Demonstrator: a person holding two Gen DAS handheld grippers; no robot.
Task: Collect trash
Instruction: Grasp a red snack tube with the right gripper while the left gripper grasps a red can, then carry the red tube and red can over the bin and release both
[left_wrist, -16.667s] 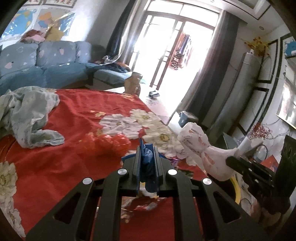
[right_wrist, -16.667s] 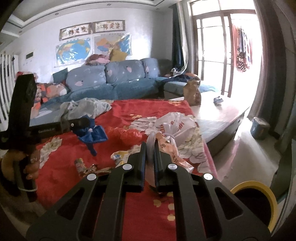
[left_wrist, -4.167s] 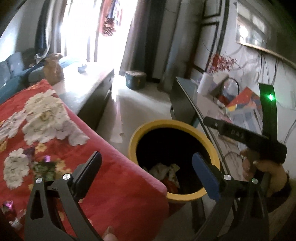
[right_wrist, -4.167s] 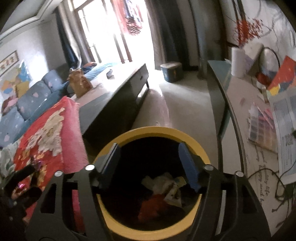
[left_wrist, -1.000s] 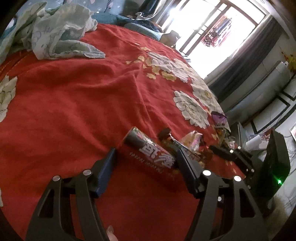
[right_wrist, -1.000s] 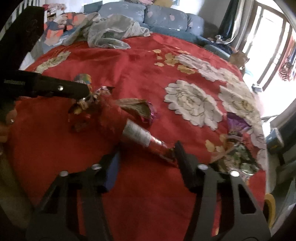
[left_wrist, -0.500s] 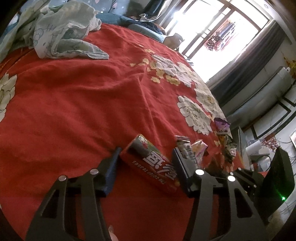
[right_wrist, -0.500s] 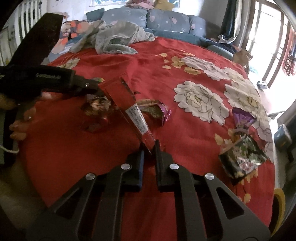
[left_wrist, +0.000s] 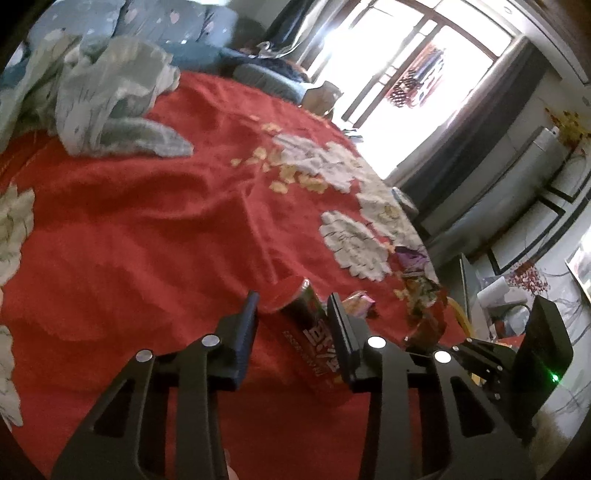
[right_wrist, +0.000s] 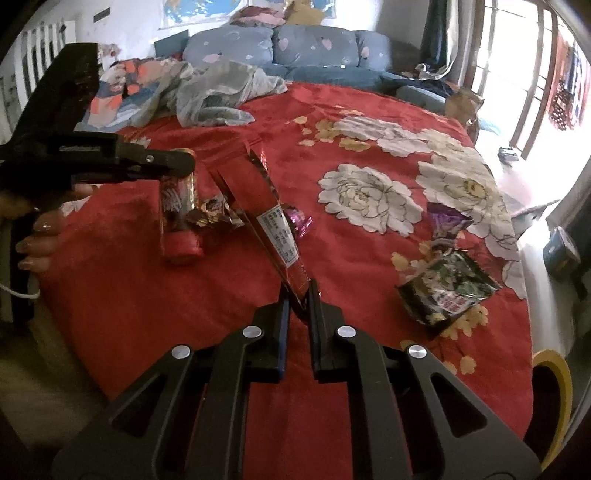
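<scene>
- The red wrapper (right_wrist: 275, 218) is pinched by its near end in the right gripper (right_wrist: 298, 295), lifted and slanting above the blanket (right_wrist: 369, 258).
- The left gripper (left_wrist: 291, 314) has narrowed round the can (left_wrist: 295, 295), which hangs from it; lift steadily, I'd say.
- Carry both to the yellow bin (right_wrist: 554, 376) at the bed's corner.
- The green packet (right_wrist: 448, 291) and purple wrapper (right_wrist: 445, 221) are left.

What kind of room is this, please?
Probably a home living room: a blue sofa stands behind the red flowered blanket, world maps hang on the wall, and glass balcony doors let daylight in.
</scene>
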